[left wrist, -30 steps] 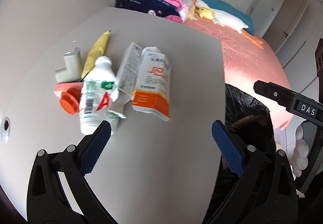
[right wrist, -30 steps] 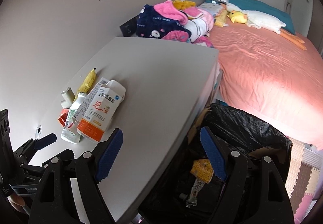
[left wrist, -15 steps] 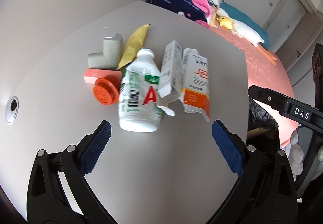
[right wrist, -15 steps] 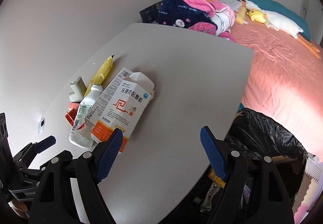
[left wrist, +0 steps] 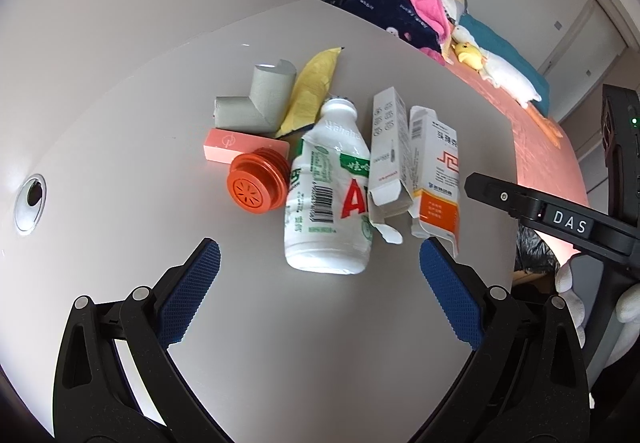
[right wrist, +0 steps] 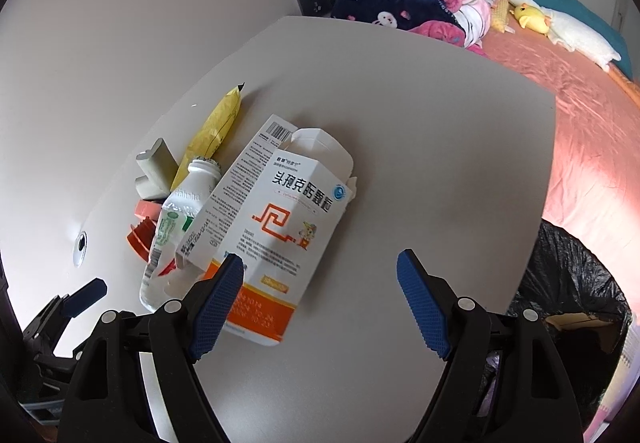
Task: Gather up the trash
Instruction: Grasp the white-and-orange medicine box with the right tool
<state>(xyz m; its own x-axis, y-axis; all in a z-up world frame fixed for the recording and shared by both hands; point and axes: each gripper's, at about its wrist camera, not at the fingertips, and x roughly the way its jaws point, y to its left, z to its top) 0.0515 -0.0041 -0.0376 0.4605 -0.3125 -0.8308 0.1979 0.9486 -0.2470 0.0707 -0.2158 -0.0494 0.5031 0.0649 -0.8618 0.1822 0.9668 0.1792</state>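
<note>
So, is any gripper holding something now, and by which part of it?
Nothing is held. The left gripper and right gripper are both open above the table.

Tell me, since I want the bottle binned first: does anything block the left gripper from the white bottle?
Nothing visible does. The left gripper is open with bare table before the white bottle; boxes crowd only its side.

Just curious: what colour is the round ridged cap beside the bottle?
Orange cap, clearest in the left wrist view.
</note>
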